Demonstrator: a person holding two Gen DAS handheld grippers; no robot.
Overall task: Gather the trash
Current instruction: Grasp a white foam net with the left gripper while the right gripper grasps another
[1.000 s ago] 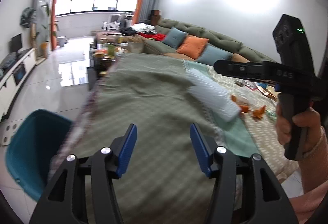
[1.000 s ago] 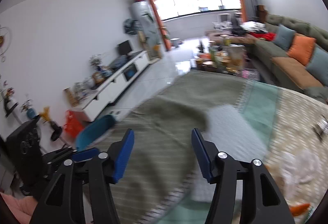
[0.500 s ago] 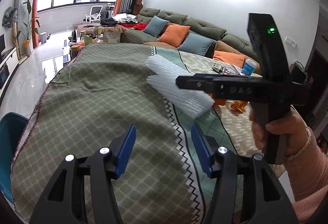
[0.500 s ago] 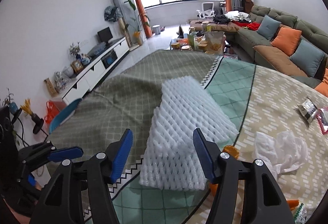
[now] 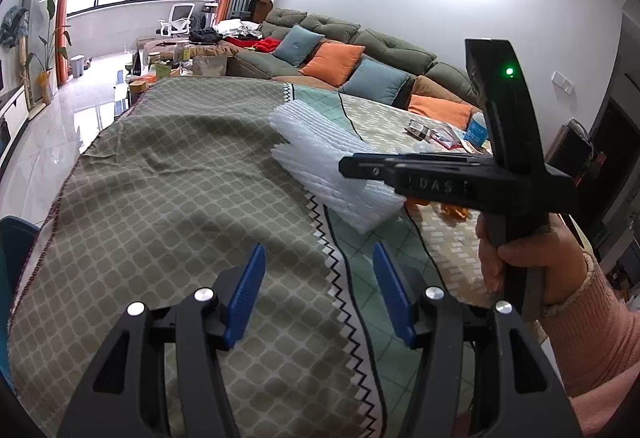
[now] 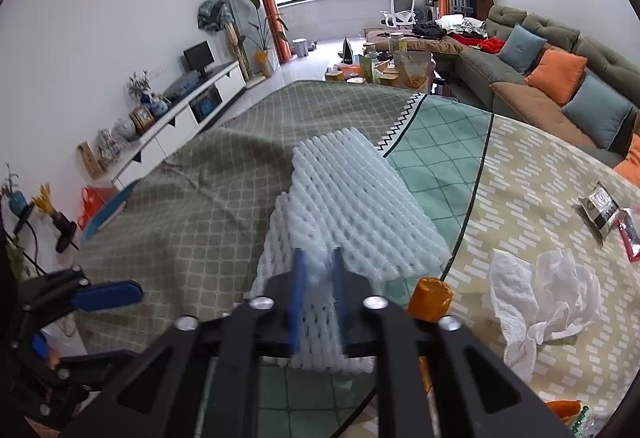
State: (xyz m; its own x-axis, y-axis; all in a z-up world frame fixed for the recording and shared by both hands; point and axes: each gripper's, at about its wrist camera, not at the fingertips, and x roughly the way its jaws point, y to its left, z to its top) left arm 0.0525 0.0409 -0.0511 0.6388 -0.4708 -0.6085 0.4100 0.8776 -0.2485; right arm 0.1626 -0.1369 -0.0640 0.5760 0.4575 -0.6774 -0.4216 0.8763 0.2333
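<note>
Closing the right gripper [image 6: 318, 270] on the near edge of the white foam netting [image 6: 352, 197], clenching it; holding the left gripper [image 5: 318, 278] released over the tablecloth [image 5: 160, 205]

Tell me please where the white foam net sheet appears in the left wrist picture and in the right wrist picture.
Left wrist view: the white foam net sheet lies right of centre on the cloth, partly behind the right gripper.
Right wrist view: lower centre, its near end between the closing blue fingers.
Shared landmark: the black-and-white zigzag stripe on the cloth beside it.
</note>
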